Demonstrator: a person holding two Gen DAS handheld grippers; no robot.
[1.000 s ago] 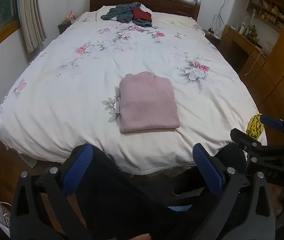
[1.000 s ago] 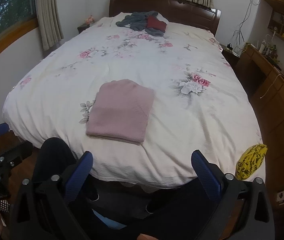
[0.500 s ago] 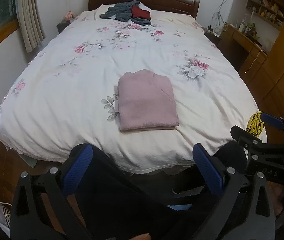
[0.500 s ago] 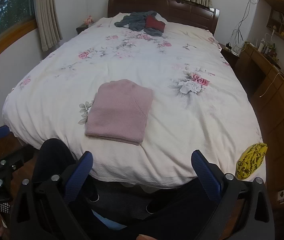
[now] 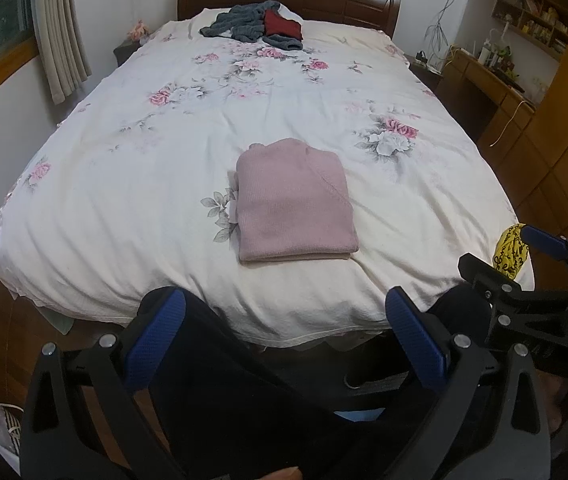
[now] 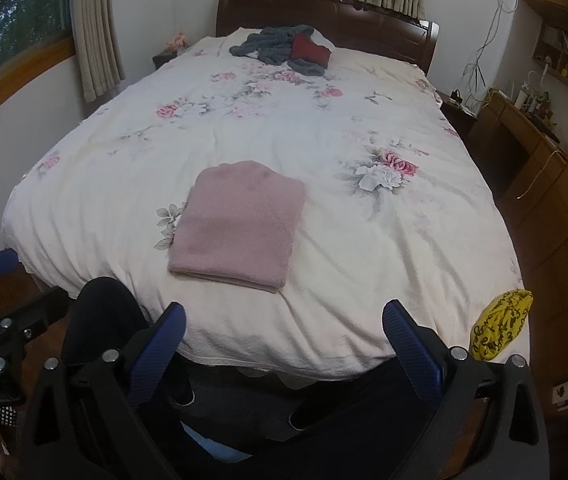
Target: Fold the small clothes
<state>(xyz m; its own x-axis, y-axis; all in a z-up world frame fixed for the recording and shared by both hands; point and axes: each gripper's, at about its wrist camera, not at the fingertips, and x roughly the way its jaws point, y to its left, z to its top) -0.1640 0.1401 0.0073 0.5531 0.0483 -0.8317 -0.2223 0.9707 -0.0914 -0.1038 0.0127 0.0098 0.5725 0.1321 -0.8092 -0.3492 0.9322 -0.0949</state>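
Clothes are what both pairs of tongs wait on, and neither is touching any: the left gripper [image 5: 284, 320] has its 2 blue-padded fingers spread wide with nothing between them, held back off the foot of the bed [image 5: 124, 184], and the right gripper [image 6: 284, 332] is spread just as wide and just as empty beside it, both above the person's dark-clad legs. Outward from there, the pink sweater [image 5: 293, 204] lies near the foot of the floral bedspread, squared into a neat rectangle with its edges stacked and flat, which I judge to be a finished fold. At the bed's near right corner a yellow patterned cloth [image 6: 501, 324] sits bunched up, close to the right tongs. Far off by the dark wooden headboard [image 6: 363, 12], well apart from the sweater, a grey garment [image 5: 244, 24] sprawls loose with a dark red item [image 5: 282, 28] resting on it; whether the red one is folded is too small to tell. As a reading of progress: 1 piece looks done, at least 1 heap clearly remains unfolded, and the next step likely calls for fetching another piece.
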